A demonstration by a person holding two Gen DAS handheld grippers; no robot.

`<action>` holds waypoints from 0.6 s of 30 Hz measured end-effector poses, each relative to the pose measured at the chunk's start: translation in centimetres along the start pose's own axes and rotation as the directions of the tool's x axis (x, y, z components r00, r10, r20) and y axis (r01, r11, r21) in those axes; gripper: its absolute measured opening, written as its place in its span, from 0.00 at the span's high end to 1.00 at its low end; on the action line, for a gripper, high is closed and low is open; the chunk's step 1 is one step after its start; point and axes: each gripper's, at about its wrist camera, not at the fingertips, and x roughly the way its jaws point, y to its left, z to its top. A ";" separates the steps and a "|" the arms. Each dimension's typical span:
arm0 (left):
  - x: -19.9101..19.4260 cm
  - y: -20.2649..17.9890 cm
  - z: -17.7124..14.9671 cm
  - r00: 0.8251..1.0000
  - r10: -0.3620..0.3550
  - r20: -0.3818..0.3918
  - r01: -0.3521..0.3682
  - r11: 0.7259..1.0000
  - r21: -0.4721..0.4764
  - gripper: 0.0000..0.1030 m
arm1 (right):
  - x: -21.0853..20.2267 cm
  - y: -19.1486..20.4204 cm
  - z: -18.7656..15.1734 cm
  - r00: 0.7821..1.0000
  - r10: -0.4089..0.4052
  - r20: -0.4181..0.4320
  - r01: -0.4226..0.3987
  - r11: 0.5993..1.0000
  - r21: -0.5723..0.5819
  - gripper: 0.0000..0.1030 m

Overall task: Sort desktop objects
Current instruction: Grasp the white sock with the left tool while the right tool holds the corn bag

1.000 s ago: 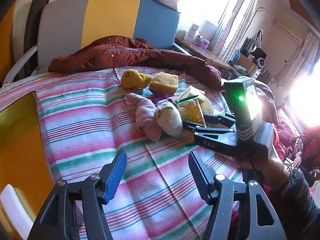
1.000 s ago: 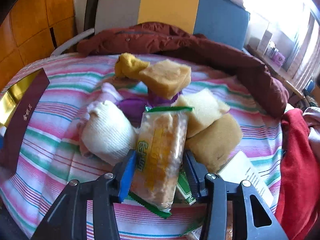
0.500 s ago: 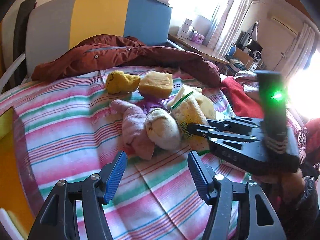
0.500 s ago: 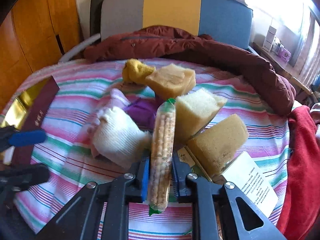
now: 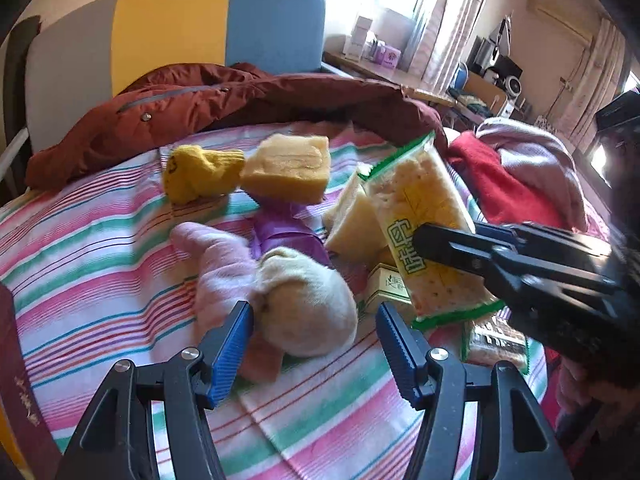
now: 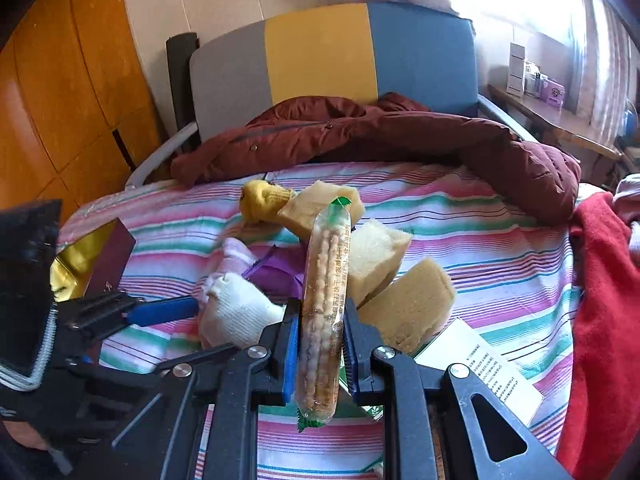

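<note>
Right gripper [image 6: 320,344] fingers clenched on cracker packet [image 6: 325,312], packet lifted upright above striped bed [image 6: 480,216], left gripper [image 5: 314,340] fingers released, spread around cream sock bundle [image 5: 308,304], sponges [image 6: 404,304] crowd just behind, bare stripes toward left edge.

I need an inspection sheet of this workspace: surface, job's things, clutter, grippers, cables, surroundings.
Surface: striped bedsheet, rumpled.
Job's things: cracker packet held on edge; cream sock, pink sock, yellow sock, sponges piled.
Clutter: maroon jacket, red cloth, printed leaflet.
Grippers: right gripper shut on cracker packet; left gripper open, fingers astride the cream sock.
Cables: nothing seen.
Surroundings: headboard, wooden wardrobe, window desk.
</note>
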 end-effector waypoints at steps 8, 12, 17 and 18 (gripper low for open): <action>1.2 -1.0 0.3 0.996 0.079 0.034 -0.081 0.995 0.063 0.54 | -0.7 -0.2 0.2 0.999 0.033 0.038 -0.034 0.999 0.005 0.81; 0.7 -0.6 0.1 0.997 0.064 0.038 -0.066 0.997 0.048 0.57 | -0.5 -0.1 0.2 0.999 0.036 0.034 -0.036 0.999 0.001 0.81; -1.4 -0.1 -0.8 0.997 0.040 0.067 -0.041 0.999 0.018 0.58 | -0.8 -0.5 0.3 0.997 0.055 0.051 -0.056 0.998 0.016 0.81; -1.8 0.0 -1.0 0.997 0.037 0.072 -0.038 0.999 0.012 0.58 | -0.8 -0.5 0.3 0.997 0.059 0.051 -0.060 0.998 0.018 0.81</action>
